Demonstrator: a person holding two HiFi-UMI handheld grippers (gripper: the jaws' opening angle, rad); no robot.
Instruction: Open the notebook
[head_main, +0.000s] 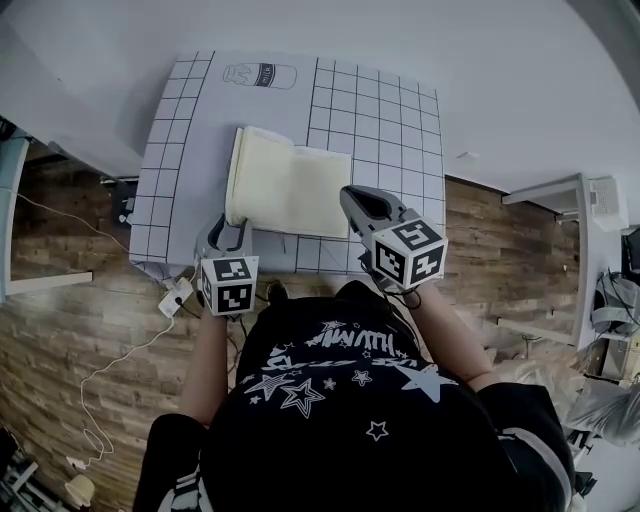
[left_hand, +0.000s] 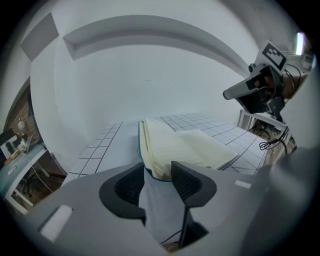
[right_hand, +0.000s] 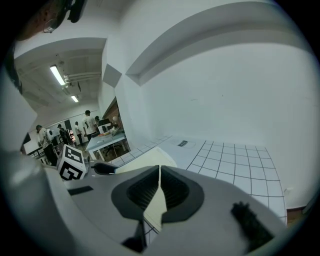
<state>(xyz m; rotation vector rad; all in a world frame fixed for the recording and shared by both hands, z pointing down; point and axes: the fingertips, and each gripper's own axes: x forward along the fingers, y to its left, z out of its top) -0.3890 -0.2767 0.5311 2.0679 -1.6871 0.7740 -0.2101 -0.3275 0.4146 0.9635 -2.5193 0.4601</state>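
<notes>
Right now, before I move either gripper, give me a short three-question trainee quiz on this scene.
1. True or false: the cream-paged, blue-edged notebook lies closed on the white gridded mat.
2. Whose jaws stand apart? A) left gripper B) right gripper C) both
3. Fill in: the right gripper holds ____.
Key: 1 false, the notebook lies open, pages up. 2 A: the left gripper is open just short of the notebook's near edge, and the right gripper is shut. 3 nothing: it is raised above the mat.

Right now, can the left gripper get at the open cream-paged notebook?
Probably yes: the left gripper, jaws apart, sits right at the near corner of the open cream-paged notebook; nothing blocks it.
</notes>
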